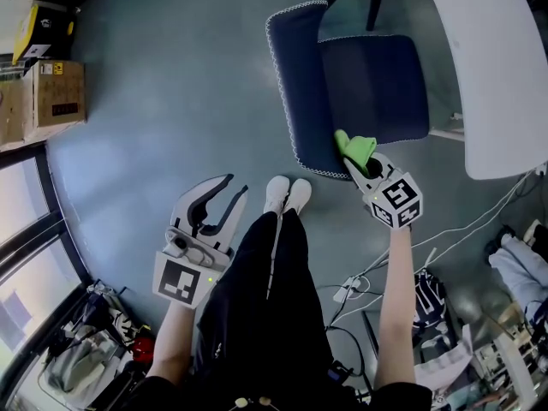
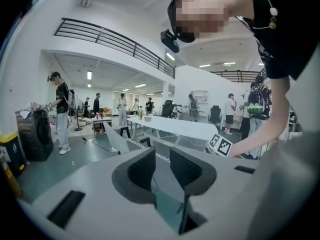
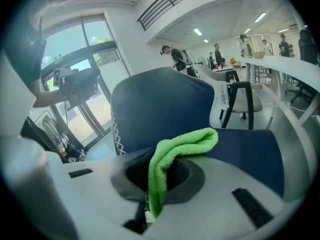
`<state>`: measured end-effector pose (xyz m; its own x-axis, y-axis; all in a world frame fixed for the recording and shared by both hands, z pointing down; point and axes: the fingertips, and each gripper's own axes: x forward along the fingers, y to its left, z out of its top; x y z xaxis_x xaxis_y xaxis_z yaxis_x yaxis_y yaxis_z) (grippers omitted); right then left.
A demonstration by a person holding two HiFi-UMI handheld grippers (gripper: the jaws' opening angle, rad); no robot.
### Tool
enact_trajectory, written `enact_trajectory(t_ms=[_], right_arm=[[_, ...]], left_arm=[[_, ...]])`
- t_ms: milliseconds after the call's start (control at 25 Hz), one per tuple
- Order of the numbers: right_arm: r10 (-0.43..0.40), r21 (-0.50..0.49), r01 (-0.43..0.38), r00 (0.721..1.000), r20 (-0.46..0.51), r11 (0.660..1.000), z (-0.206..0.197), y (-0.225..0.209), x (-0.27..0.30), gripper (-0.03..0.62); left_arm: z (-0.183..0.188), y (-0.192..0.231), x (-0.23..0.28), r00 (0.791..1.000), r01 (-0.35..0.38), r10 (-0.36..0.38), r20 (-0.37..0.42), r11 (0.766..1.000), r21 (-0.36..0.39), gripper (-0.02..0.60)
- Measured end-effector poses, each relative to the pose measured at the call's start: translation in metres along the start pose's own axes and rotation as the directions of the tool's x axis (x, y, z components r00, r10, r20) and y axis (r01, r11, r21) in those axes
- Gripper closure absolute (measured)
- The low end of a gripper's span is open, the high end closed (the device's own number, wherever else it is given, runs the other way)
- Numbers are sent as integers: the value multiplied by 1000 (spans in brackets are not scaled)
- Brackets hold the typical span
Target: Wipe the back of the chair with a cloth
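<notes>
Right claw [image 3: 161, 178] is clamped down on a green cloth [image 3: 182, 145]. The cloth comes up out of the jaws and folds over toward 2 o'clock. From above, the cloth sits right at the lower edge of the chair back [image 1: 300, 92], touching or just about touching the dark blue fabric with its white stitched border. The chair seat [image 1: 381, 84] is off at 3 o'clock of the back, and a white table [image 1: 492, 67] is further out the same way.

Left claw [image 1: 237, 185] is spread apart with nothing in it. It hangs well clear of the chair at about 8 o'clock from it, over the grey floor [image 1: 171, 75]. The person's white shoes [image 1: 288, 193] are between the two claws. A cardboard box [image 1: 53, 97] is way out at 10 o'clock.
</notes>
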<state>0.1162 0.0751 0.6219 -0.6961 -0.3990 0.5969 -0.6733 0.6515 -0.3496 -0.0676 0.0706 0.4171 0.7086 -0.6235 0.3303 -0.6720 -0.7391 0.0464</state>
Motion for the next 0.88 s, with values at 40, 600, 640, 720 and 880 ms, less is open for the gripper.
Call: enact_trajectory(t_ms=[40, 600, 640, 720, 880], right_arm=[[4, 1, -4, 1000, 8, 1000, 4, 4, -1, 574], [65, 0, -66, 986, 156, 998, 80, 82, -11, 574], [75, -2, -76, 983, 168, 997, 85, 87, -11, 574], [83, -6, -84, 979, 187, 996, 96, 94, -9, 574], [81, 23, -89, 966, 246, 996, 115, 105, -7, 574]], left_arm=[[0, 0, 3, 1000, 3, -3, -1, 1000, 7, 491], [4, -7, 22, 998, 62, -62, 18, 997, 36, 491], [3, -7, 21, 998, 63, -63, 14, 997, 37, 491], [-1, -8, 20, 998, 63, -64, 8, 997, 35, 492], [-5, -9, 16, 998, 63, -63, -1, 998, 29, 492]])
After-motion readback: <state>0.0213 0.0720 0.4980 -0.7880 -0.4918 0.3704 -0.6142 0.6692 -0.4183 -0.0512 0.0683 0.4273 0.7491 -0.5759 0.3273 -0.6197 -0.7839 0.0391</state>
